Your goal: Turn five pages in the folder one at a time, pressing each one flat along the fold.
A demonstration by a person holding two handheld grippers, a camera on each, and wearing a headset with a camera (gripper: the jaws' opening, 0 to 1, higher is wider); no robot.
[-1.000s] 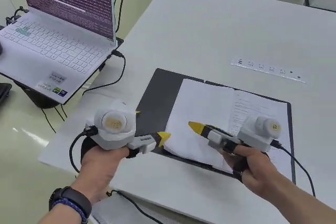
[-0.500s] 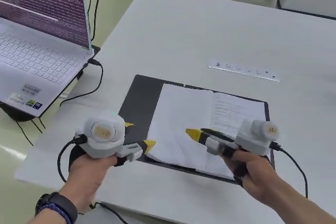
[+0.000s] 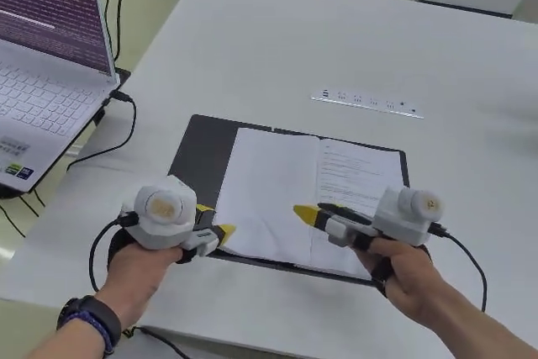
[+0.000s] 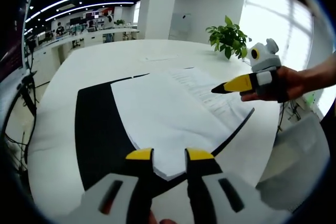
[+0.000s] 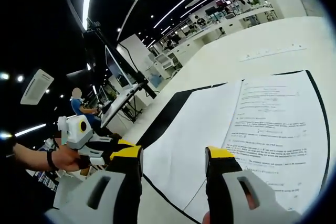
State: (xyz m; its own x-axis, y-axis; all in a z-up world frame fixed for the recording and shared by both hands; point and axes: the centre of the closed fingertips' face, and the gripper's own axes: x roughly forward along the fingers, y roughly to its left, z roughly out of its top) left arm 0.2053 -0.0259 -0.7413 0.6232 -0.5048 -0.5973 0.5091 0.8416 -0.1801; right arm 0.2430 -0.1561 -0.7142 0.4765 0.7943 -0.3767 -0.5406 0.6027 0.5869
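The folder (image 3: 202,157) lies open on the white table, its black cover bare at the left. Its left page (image 3: 265,182) is blank white and lies flat. The right page (image 3: 357,178) carries printed text. My left gripper (image 3: 215,219) hovers at the folder's near left corner, open a little, with the blank page's edge (image 4: 157,169) just beyond its yellow tips (image 4: 140,154). My right gripper (image 3: 304,212) is held low over the near part of the pages by the fold. Its jaws stand wide open in the right gripper view (image 5: 173,153), with nothing between them.
A white laptop (image 3: 42,56) stands at the far left, with black cables (image 3: 109,145) running along the table's left edge. A flush power strip (image 3: 366,102) sits behind the folder. The table's near edge lies just under both hands.
The head view has swung, so the whole picture slid left and down. Both grippers keep about the same places by the folder; the pages have not moved.
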